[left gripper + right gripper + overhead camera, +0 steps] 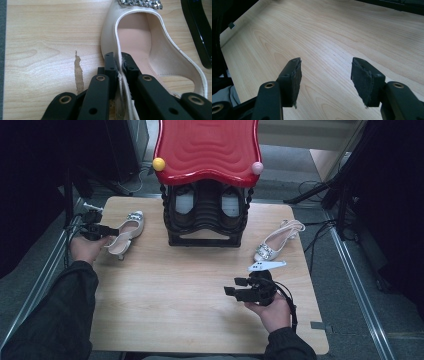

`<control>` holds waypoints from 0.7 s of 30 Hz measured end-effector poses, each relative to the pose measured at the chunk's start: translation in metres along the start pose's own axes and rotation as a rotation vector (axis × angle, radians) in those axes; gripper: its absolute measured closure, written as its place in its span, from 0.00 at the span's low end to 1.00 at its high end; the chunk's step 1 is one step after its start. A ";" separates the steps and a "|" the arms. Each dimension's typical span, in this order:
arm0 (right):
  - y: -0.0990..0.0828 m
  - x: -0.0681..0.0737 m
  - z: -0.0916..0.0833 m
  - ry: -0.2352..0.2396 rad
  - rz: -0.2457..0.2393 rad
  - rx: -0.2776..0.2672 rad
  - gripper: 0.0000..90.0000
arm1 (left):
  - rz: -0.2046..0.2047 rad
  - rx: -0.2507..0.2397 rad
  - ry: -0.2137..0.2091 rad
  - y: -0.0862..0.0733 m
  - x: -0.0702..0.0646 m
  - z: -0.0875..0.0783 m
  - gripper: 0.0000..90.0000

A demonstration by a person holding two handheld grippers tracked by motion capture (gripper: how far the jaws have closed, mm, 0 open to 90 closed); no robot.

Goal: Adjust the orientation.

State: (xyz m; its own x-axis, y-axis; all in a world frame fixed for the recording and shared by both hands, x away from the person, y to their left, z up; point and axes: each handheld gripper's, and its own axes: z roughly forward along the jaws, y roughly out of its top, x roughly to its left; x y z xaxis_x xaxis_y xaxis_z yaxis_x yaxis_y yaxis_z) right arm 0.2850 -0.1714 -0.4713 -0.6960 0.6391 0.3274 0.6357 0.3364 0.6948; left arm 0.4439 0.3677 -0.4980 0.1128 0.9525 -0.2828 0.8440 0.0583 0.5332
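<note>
The cream shoe point(140, 42) lies at the tabletop's point(175, 290) far left, near its left edge, jewelled toe pointing far. The left claw point(119, 65) is clenched on its side wall. The right claw point(325, 75) hangs released over bare wood near right.

Broad bare stretch of table point(175, 295) at centre and front: free passage from left edge across to right gripper point(231, 287), whose jaws stand apart over bare wood. Back centre blocked by black shoe rack point(205, 217) under red roof point(207, 147). Left shoe point(126, 231) lies near left edge, left gripper point(111, 231) clamped on its side wall; narrow lane between it and rack. Right shoe point(276, 241) near right edge, just behind right gripper; gap between it and rack open.
</note>
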 end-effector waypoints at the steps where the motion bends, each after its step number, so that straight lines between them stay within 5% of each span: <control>1: 0.000 0.000 0.000 -0.001 -0.001 -0.001 0.48 | -0.002 -0.002 0.000 0.000 0.000 -0.001 0.95; 14: 0.004 -0.001 0.001 0.014 -0.002 -0.008 0.49 | -0.054 -0.039 -0.080 -0.001 -0.006 -0.022 0.96; 21: 0.008 -0.003 0.004 0.030 -0.003 -0.010 0.48 | -0.037 -0.046 -0.137 -0.009 -0.021 -0.036 0.95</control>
State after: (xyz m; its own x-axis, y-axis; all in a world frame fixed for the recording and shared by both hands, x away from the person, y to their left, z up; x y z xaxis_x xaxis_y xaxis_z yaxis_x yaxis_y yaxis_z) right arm 0.2937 -0.1675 -0.4692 -0.7079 0.6169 0.3441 0.6301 0.3314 0.7023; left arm 0.4152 0.3582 -0.4682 0.1555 0.8999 -0.4074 0.8244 0.1090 0.5555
